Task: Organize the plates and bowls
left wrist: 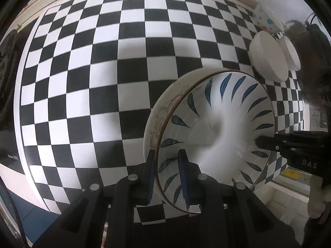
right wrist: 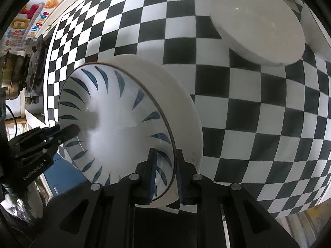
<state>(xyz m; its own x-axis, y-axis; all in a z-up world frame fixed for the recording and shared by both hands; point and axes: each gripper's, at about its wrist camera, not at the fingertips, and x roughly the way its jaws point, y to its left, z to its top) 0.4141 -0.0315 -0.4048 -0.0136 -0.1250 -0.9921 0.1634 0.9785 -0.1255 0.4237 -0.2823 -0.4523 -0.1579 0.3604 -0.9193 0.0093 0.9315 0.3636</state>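
Observation:
A white bowl with blue leaf marks inside [left wrist: 219, 124] is held over the checkered table [left wrist: 103, 72]. My left gripper [left wrist: 168, 177] is shut on its near rim, one finger inside and one outside. My right gripper [right wrist: 165, 175] is shut on the opposite rim of the same bowl [right wrist: 115, 124]. Each gripper shows in the other's view, the right gripper's fingers [left wrist: 269, 142] at right and the left gripper's fingers [right wrist: 64, 133] at left. Whether the bowl touches the table I cannot tell.
A plain white bowl [right wrist: 256, 26] sits on the table beyond, with a second white bowl [left wrist: 291, 53] beside it and a bowl with coloured dots [left wrist: 264, 20] farther back. A stove with a pot [right wrist: 12, 76] is at the table's left end.

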